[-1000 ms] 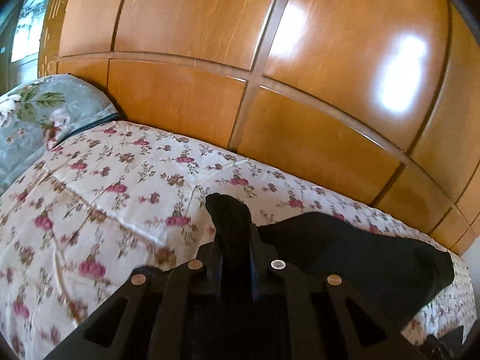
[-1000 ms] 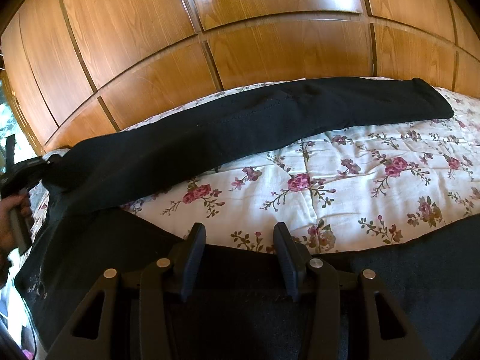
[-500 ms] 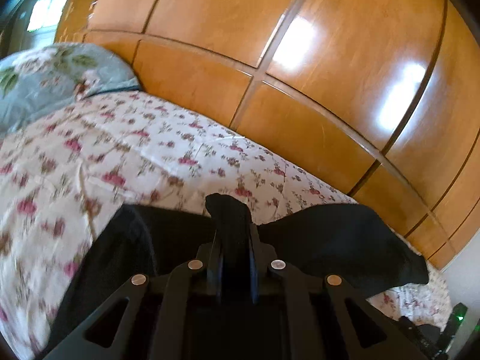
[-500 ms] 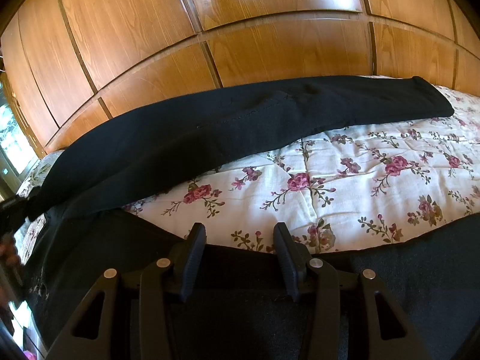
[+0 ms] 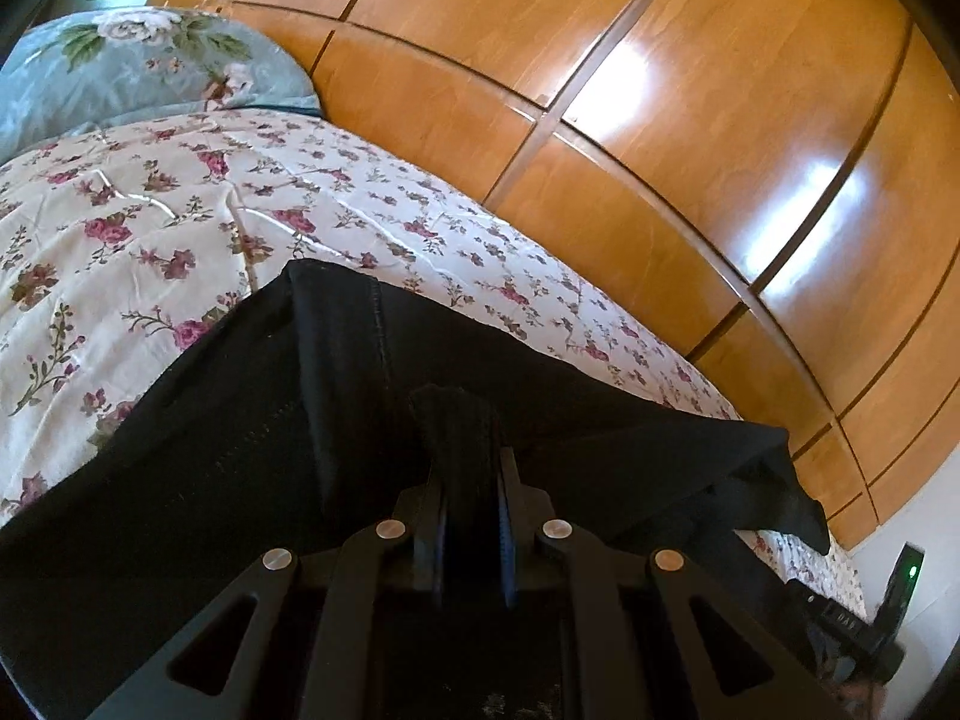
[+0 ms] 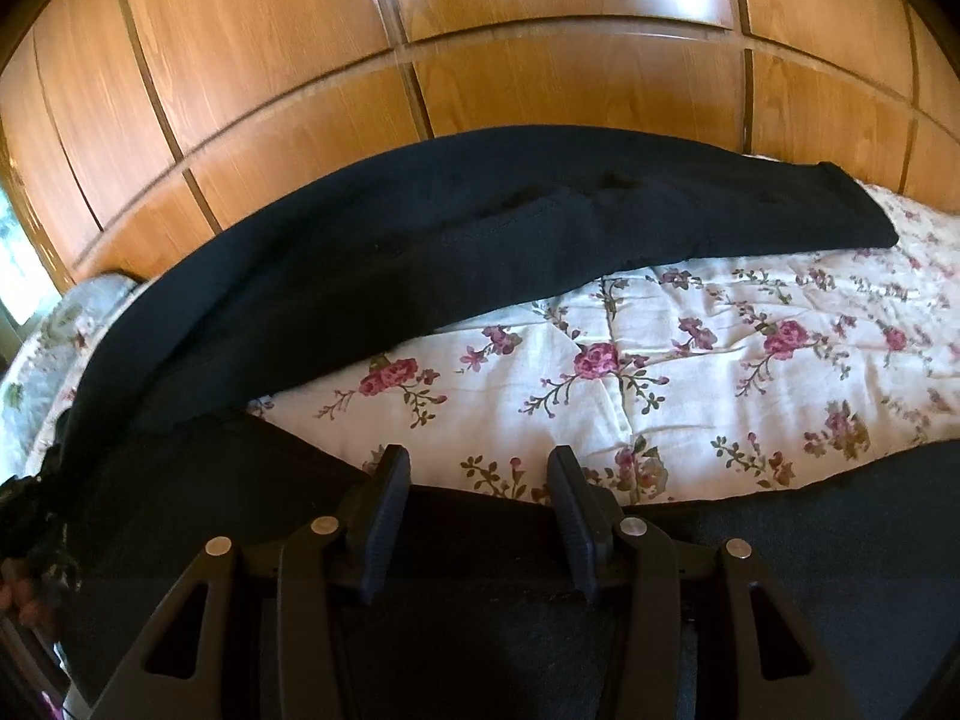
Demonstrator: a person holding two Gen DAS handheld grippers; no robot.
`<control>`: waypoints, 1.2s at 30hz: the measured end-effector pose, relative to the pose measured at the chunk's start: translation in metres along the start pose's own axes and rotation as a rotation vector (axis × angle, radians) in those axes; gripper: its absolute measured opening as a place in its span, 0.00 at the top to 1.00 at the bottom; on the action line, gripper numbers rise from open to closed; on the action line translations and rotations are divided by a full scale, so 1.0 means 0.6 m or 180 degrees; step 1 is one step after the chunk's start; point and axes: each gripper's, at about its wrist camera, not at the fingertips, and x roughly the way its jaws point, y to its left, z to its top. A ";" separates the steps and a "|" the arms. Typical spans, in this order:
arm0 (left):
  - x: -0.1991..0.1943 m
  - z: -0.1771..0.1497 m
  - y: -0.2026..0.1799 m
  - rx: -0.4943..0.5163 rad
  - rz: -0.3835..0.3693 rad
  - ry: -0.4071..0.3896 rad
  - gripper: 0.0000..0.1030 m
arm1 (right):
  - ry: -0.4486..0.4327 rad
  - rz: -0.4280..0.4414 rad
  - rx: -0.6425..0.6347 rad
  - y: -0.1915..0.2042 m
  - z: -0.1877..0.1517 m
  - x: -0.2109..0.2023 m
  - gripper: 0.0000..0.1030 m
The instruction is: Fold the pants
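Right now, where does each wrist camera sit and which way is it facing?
Left wrist: behind the left tool, shut on a fold of the black pants; faces across the floral bedspread to the pillow and wooden wardrobe.
Right wrist: behind the open right tool, above one pant leg, facing the other leg and wardrobe.
Shared: pants, bedspread, wardrobe.

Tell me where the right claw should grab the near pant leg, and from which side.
Grip the near leg's inner edge, lying straight across the bedspread just ahead of the open right claw. Come from the near side, one finger above and one sliding beneath; the fabric lies flat, so only its edge offers purchase.
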 end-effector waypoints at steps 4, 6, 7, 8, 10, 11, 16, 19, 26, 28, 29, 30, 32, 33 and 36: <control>0.001 -0.005 0.006 -0.0006 -0.0075 -0.0042 0.88 | -0.0012 0.0084 -0.0001 0.029 0.051 -0.014 0.51; 0.000 -0.008 0.003 0.0037 -0.0074 -0.0076 0.88 | -0.0110 0.0147 -0.0021 0.046 0.086 -0.021 0.50; -0.001 -0.009 0.002 0.0054 -0.0070 -0.0087 0.88 | -0.0174 0.0219 -0.0019 0.059 0.115 -0.024 0.47; -0.001 -0.009 0.001 0.0066 -0.0068 -0.0097 0.88 | -0.0196 0.0287 0.0009 0.066 0.136 -0.023 0.41; -0.002 -0.010 0.002 0.0063 -0.0082 -0.0108 0.88 | -0.0088 0.0423 0.0173 0.078 0.184 -0.002 0.28; -0.002 -0.010 0.002 0.0062 -0.0090 -0.0110 0.88 | 0.0002 0.0475 0.0276 0.082 0.205 0.014 0.28; -0.002 -0.012 0.003 0.0099 -0.0097 -0.0134 0.88 | 0.0195 0.0426 0.0730 0.075 0.275 0.092 0.28; 0.000 -0.012 0.005 0.0107 -0.0118 -0.0133 0.88 | 0.0266 0.0350 0.1031 0.045 0.290 0.124 0.28; 0.004 -0.009 0.010 0.0075 -0.0190 -0.0114 0.88 | 0.0431 0.0263 0.1157 -0.016 0.276 0.154 0.88; 0.004 -0.003 0.017 -0.0047 -0.0277 -0.0047 0.88 | 0.0307 0.0385 0.1181 -0.030 0.261 0.123 0.89; 0.004 0.004 0.023 -0.0161 -0.0361 0.0005 0.88 | 0.0264 0.0420 0.1179 -0.034 0.255 0.108 0.89; 0.001 0.012 0.030 -0.0282 -0.0435 0.0021 0.87 | 0.0218 0.0462 0.1174 -0.037 0.249 0.092 0.89; -0.012 0.026 0.041 -0.0518 -0.0554 -0.0067 0.87 | 0.0106 0.0596 0.1123 -0.042 0.235 0.049 0.89; -0.023 0.035 0.046 -0.0646 -0.0656 -0.0147 0.87 | 0.0066 0.0644 0.1092 -0.043 0.228 0.032 0.89; -0.055 0.058 0.058 -0.0917 -0.0967 -0.0356 0.87 | -0.0136 0.0792 0.0981 -0.044 0.199 -0.031 0.89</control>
